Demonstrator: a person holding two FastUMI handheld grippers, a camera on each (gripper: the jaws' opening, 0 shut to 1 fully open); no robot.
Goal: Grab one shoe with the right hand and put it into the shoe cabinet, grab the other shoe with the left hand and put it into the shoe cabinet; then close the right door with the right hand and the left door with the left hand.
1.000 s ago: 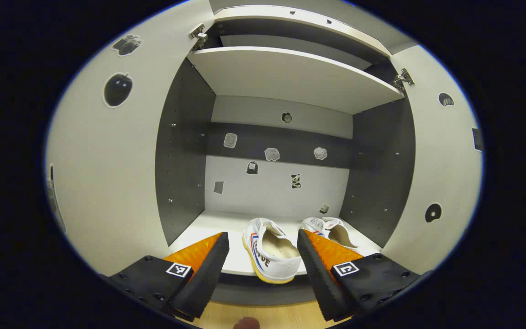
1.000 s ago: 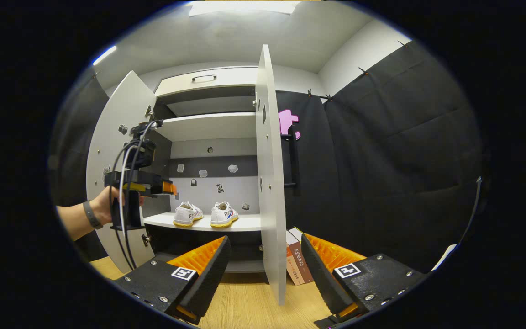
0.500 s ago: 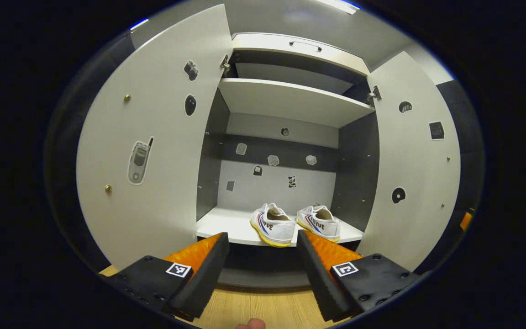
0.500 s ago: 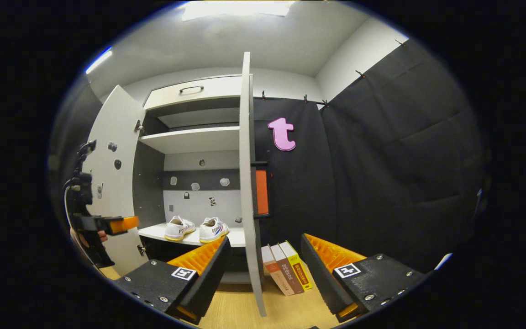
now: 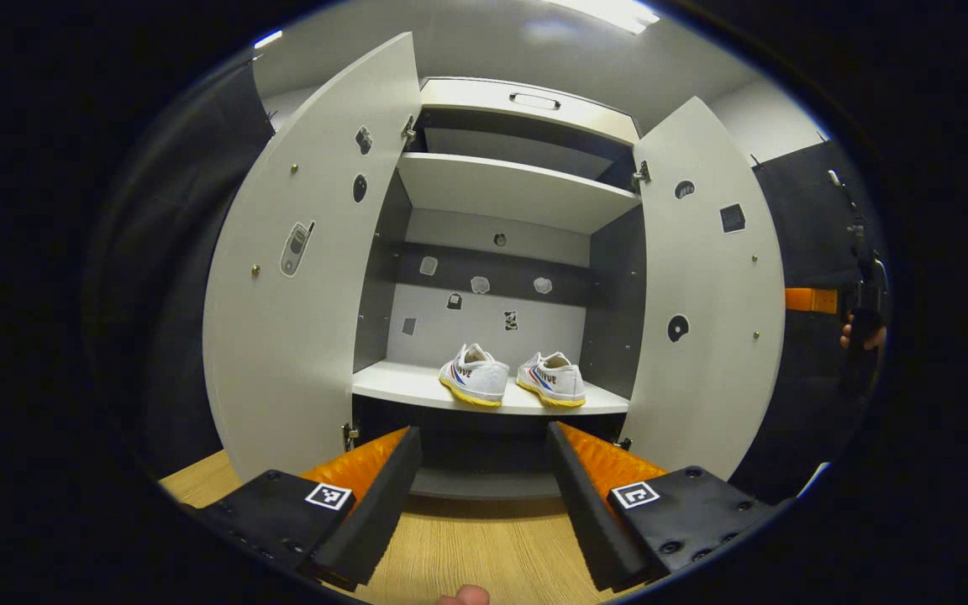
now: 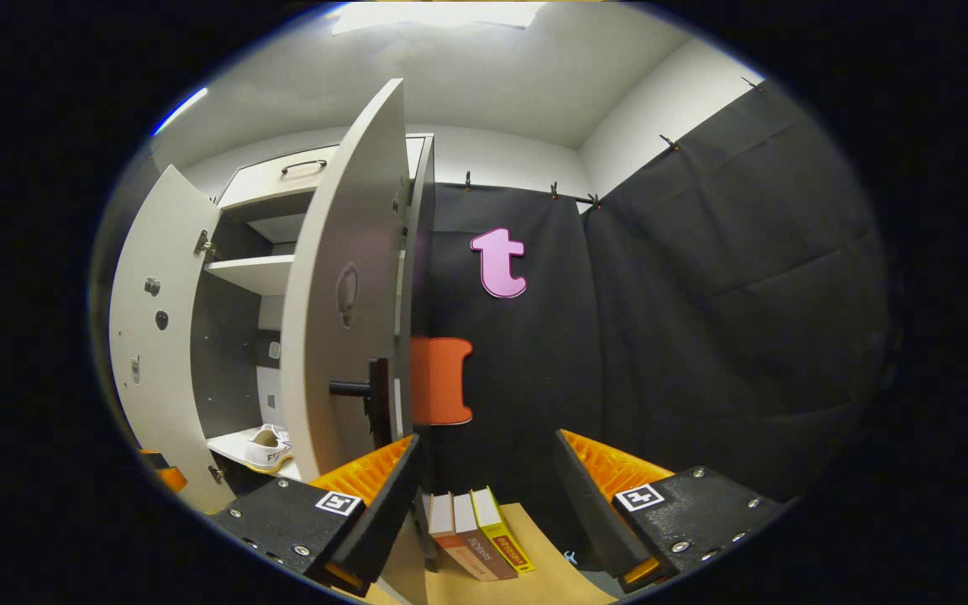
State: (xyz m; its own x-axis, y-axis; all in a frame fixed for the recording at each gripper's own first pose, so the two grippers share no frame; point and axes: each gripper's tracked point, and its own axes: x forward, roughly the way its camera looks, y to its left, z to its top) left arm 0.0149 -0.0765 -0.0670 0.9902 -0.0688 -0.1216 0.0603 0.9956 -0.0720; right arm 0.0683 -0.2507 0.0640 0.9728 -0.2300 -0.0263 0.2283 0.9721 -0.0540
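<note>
Shoes are both in; from the left gripper (image 5: 484, 496), whose fingers stand wide apart with nothing between them, the cabinet now sits well off, where a second ago the same fingers were right at the lower shelf with the nearer shoe between their tips. The left shoe (image 5: 474, 385) and right shoe (image 5: 551, 380) lie side by side on the lower shelf (image 5: 391, 388), heels toward the camera. So both placings look done and the task is on to the doors.

Right gripper (image 6: 484, 496) is also spread wide and empty. A second ago it looked straight at the edge of the right door (image 6: 341, 286); now it has swung round to that door's outer face, with the handle (image 6: 366, 390) just above its left finger and books (image 6: 474, 538) on the floor between the fingers. That reads as lining up to push the right door shut, though nothing touches it yet.

Left door (image 5: 307, 269) hangs fully open, and in the left gripper view the right door looks no nearer closed than half a second ago
</note>
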